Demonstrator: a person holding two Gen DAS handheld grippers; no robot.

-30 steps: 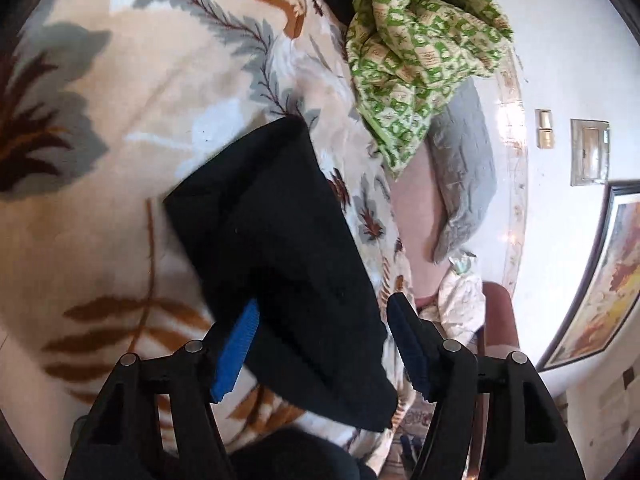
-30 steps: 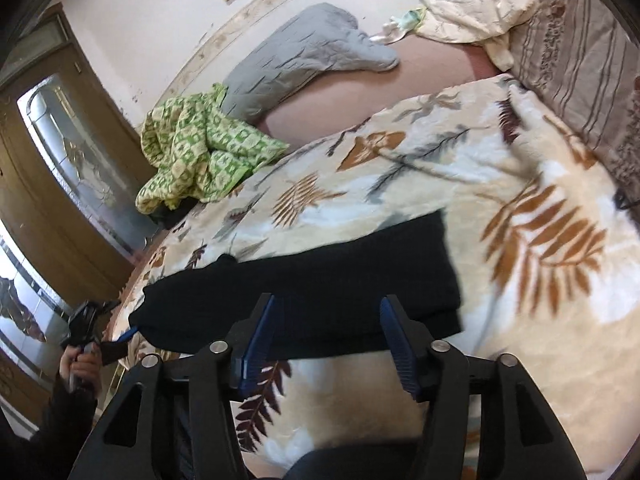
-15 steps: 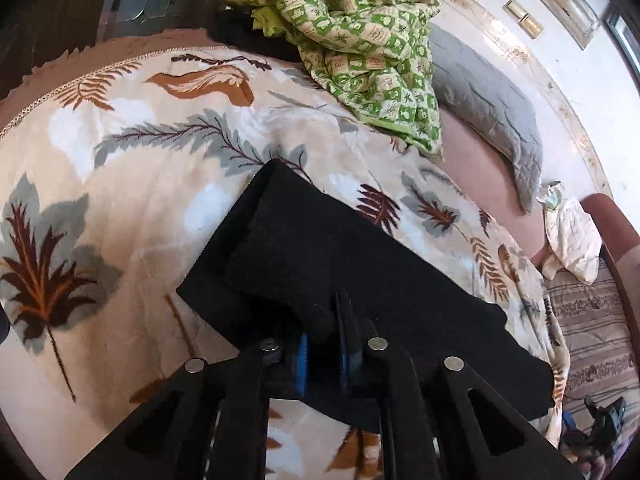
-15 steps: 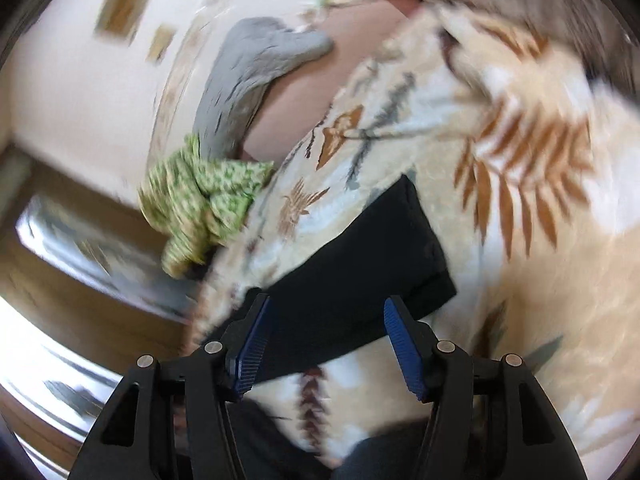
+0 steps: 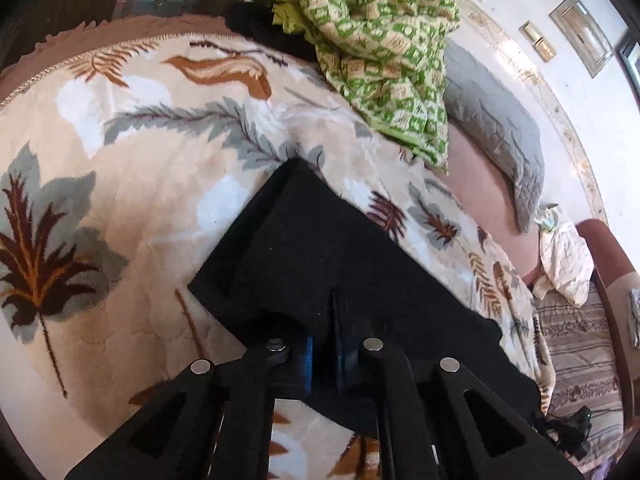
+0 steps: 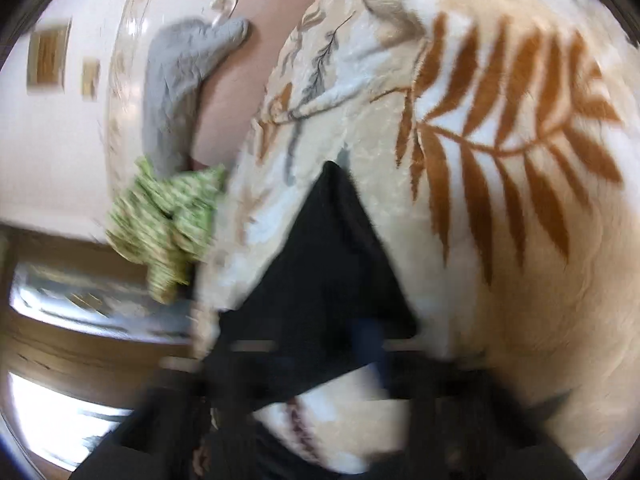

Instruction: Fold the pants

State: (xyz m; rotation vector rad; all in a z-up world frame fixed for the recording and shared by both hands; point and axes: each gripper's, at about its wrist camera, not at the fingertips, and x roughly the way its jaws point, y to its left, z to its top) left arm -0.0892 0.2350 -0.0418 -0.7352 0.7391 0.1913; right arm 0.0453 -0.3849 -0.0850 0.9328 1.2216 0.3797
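Black pants (image 5: 320,264) lie folded lengthwise on a cream leaf-print blanket (image 5: 132,168) on a bed. My left gripper (image 5: 322,360) is shut on the near edge of the pants at one end. In the right wrist view the other end of the pants (image 6: 328,264) lies right in front of my right gripper (image 6: 320,356). That view is blurred by motion, and its fingers show only as dark smears over the fabric, so I cannot tell if they are closed.
A crumpled green patterned cloth (image 5: 384,52) and a grey pillow (image 5: 496,136) lie at the far side of the bed. A cream cloth (image 5: 564,256) and a striped cushion (image 5: 576,352) are at the right. The blanket edge (image 5: 80,52) runs far left.
My left gripper closed on the pants edge. My right gripper swung and moved down onto the other end of the pants; its view is now blurred.
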